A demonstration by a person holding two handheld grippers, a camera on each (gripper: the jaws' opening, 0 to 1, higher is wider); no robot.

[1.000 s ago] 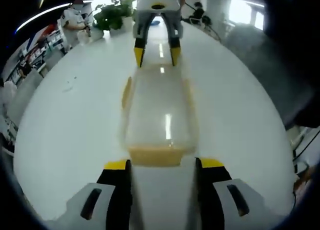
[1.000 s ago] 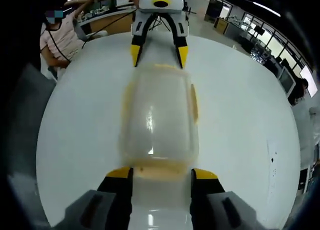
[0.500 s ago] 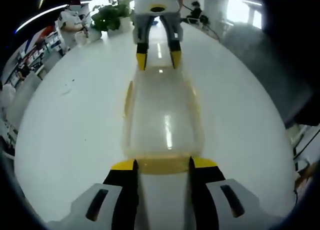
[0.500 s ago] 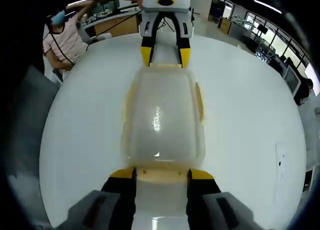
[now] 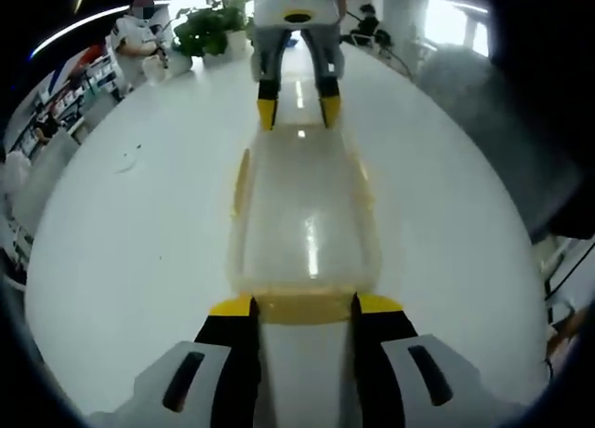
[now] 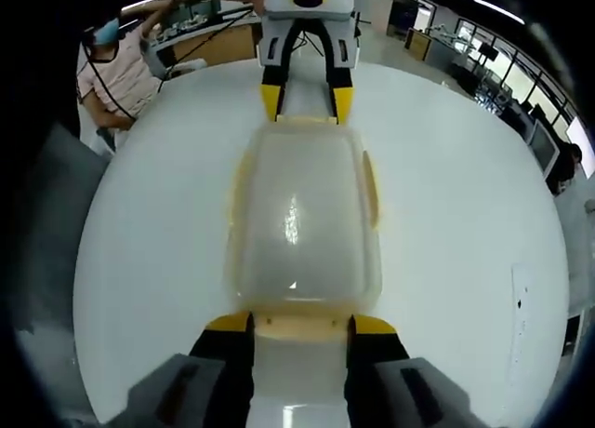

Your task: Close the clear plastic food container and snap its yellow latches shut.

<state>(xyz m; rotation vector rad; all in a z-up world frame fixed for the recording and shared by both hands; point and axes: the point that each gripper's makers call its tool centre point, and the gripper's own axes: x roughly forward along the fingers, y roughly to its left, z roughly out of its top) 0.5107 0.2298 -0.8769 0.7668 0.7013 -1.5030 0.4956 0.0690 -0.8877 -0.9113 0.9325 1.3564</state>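
Left gripper (image 5: 301, 304): its two yellow-tipped jaws straddle the near-end latch (image 5: 305, 306) of the container, tips at its two sides; whether they press it cannot be told.
Right gripper (image 6: 300, 325): seen in its own view, jaws set the same way about the opposite end latch (image 6: 299, 327); grip also unclear. In the left gripper view it shows at the far end (image 5: 298, 113).
Container (image 5: 304, 219): one clear plastic box, long, with rounded corners, lid resting on top; it lies in the middle of the table between the two grippers.
Latches: four yellow ones counted, one per end and one per long side (image 6: 371, 190); the side ones lie flat against the walls.
Contents: nothing visible through the lid.
Table (image 5: 139, 223): one, white and round, glossy.
Far background: potted plant (image 5: 209, 23) beyond the table's far edge; a seated person (image 6: 116, 70) in the right gripper view.
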